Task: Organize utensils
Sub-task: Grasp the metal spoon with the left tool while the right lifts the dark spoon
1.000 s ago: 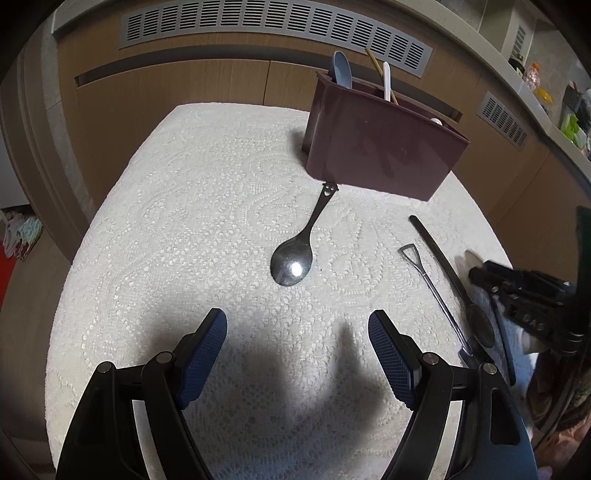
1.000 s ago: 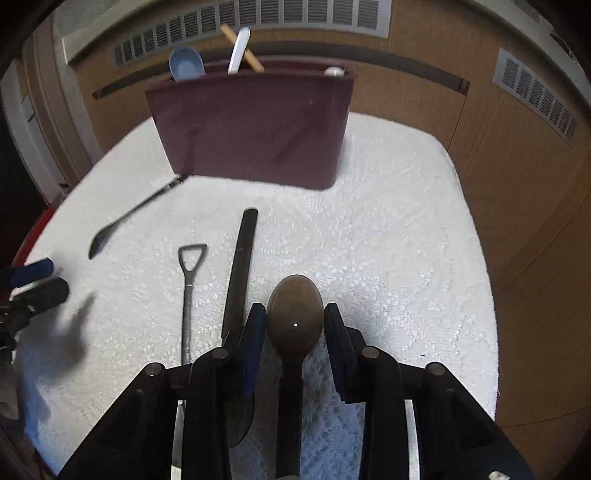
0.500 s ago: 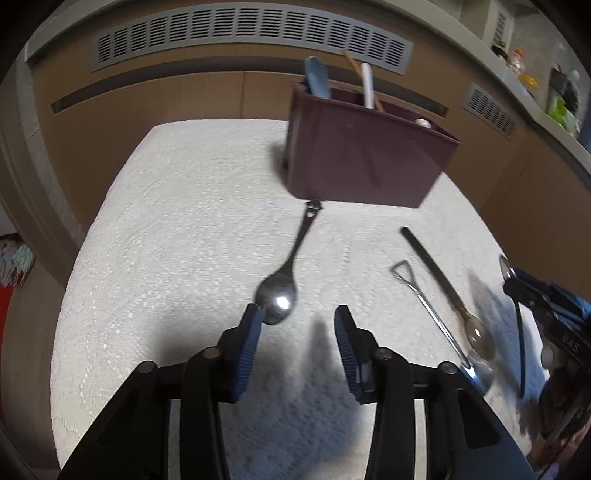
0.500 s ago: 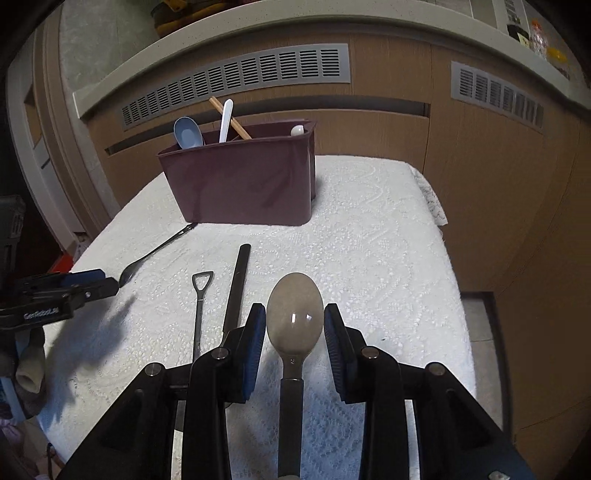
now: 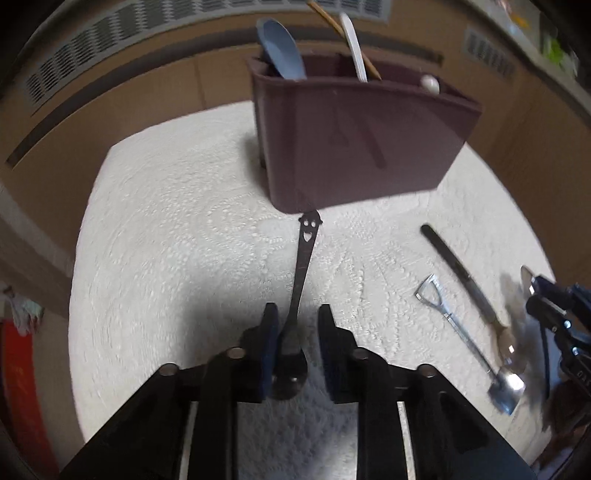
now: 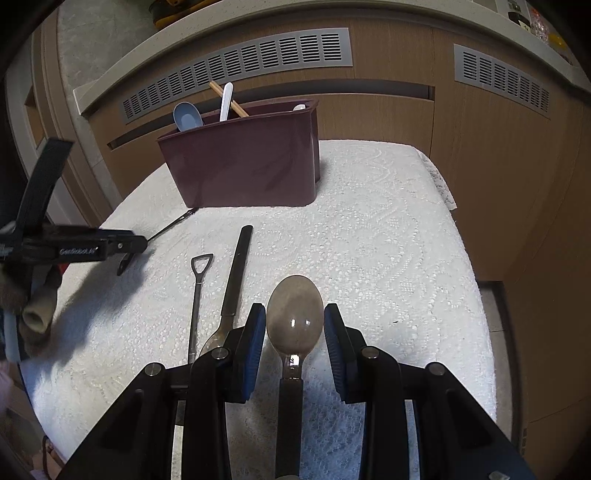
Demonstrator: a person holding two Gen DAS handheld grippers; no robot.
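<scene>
A maroon utensil holder (image 5: 354, 136) stands at the back of the white lace-covered table and shows in the right wrist view (image 6: 243, 166) too. My left gripper (image 5: 293, 328) has its jaws narrowed around a steel smiley-handled spoon (image 5: 304, 254) that lies on the cloth; its bowl sits between the pads, and contact is unclear. My right gripper (image 6: 294, 328) is shut on a black-handled spoon (image 6: 294, 314), held above the table. A black-handled spoon (image 6: 234, 273) and a shovel-handled spoon (image 6: 195, 295) lie on the cloth.
The holder contains a blue spoon (image 5: 282, 51), a white spoon (image 5: 354, 44) and a chopstick (image 5: 332, 18). Wooden cabinets with vents (image 6: 240, 70) ring the table (image 6: 388, 229). The left gripper shows in the right wrist view (image 6: 122, 247).
My left gripper moved forward and down over the smiley spoon and its jaws narrowed around the bowl. My right gripper lifted the black-handled spoon up and back from the table.
</scene>
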